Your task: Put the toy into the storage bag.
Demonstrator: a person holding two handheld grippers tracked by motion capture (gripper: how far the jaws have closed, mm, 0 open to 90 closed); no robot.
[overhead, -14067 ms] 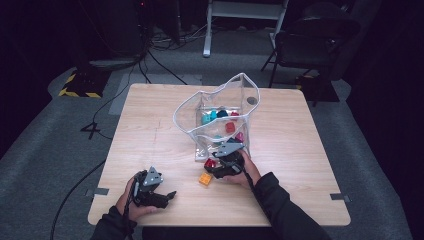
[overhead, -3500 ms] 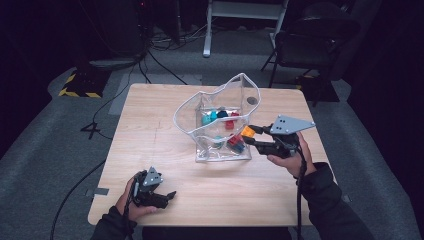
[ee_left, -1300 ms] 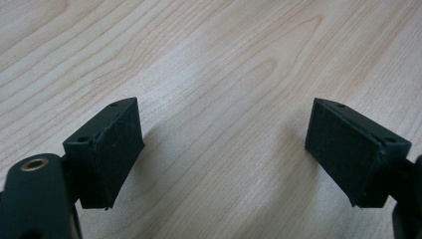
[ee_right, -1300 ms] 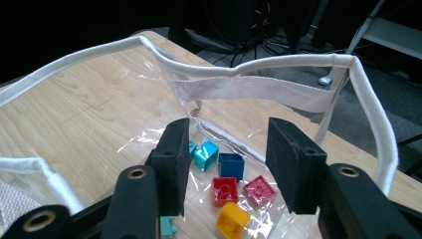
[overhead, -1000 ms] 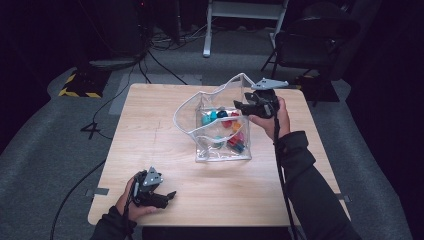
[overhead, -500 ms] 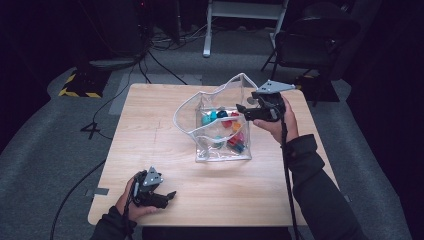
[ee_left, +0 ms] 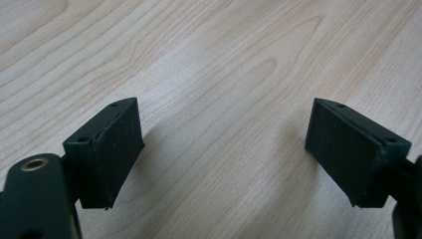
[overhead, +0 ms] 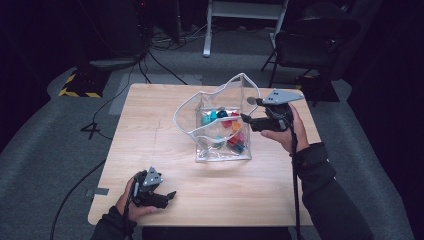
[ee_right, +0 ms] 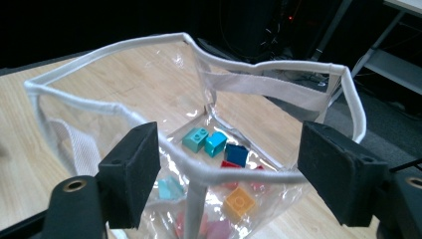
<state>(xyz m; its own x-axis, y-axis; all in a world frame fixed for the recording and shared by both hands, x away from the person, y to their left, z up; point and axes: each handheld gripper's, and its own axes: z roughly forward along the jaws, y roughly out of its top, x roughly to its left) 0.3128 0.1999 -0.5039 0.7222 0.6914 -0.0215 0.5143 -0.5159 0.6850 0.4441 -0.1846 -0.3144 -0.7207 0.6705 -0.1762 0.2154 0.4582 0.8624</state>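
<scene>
A clear plastic bag (overhead: pixel 220 152) with a white rim (ee_right: pixel 114 50) stands open at the table's middle. Inside lie several coloured bricks (overhead: pixel 227 122), among them a teal brick (ee_right: pixel 195 139), a blue one (ee_right: pixel 215 143) and an orange one (ee_right: pixel 239 201). My right gripper (overhead: pixel 245 119) hovers at the bag's right side, pointing at it. Its jaws have just been opening and stand open (ee_right: pixel 229 164); the bag's near rim lies in front of them, untouched by the pads. My left gripper (overhead: pixel 170 195) rests near the front edge, open (ee_left: pixel 224 149) over bare wood.
The wooden table (overhead: pixel 150 125) has free surface left of and in front of the bag. A dark chair (overhead: pixel 310 40) stands behind the table's far right corner, and cables (overhead: pixel 160 60) run over the grey floor at the back.
My right gripper has drawn back from over the bag's far right rim, to the right and toward me, and its jaws have spread. The left gripper has not moved.
</scene>
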